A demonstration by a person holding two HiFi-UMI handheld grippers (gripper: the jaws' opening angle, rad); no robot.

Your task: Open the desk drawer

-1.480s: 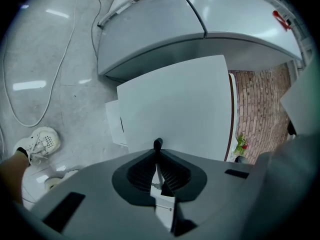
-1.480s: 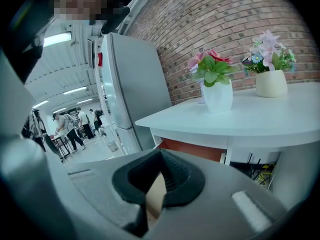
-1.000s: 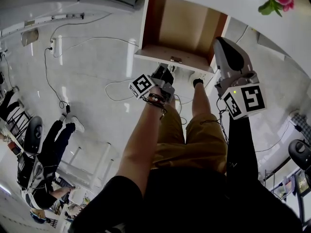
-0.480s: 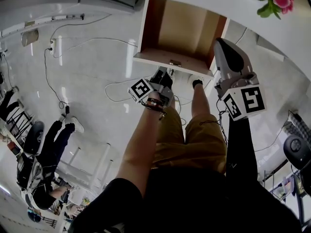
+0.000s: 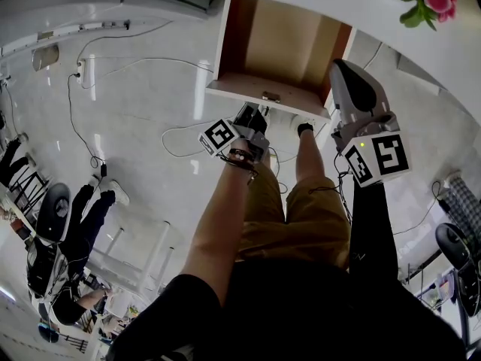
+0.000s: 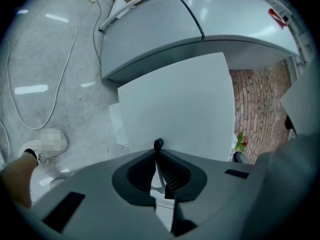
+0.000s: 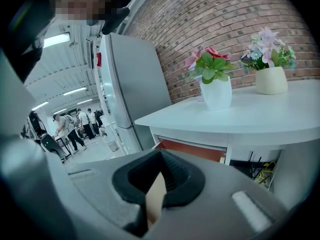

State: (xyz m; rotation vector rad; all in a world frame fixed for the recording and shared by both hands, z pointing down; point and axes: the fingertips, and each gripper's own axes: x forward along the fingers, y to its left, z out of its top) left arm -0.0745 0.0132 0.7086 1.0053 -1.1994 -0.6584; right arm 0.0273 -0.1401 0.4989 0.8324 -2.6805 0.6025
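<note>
The drawer (image 5: 233,89) stands pulled out from under the white desk (image 5: 361,6), and its bare wooden inside faces up. My left gripper (image 5: 258,111) is at the middle of the drawer's white front (image 6: 175,104). Its jaws are shut on the small metal handle (image 5: 269,96), which shows in the slit between the pads (image 6: 172,176). My right gripper (image 5: 340,66) hangs raised beside the drawer's right corner. It is shut (image 7: 161,151) and holds nothing. The drawer's brown side (image 7: 190,149) lies ahead of it.
Potted flowers (image 7: 216,91) (image 7: 271,79) stand on the desktop (image 7: 260,119). A grey fridge (image 7: 130,84) is to the left of the desk. Cables (image 5: 90,74) trail over the pale floor. My legs (image 5: 308,201) are below the drawer. People (image 5: 75,232) and chairs are at the left.
</note>
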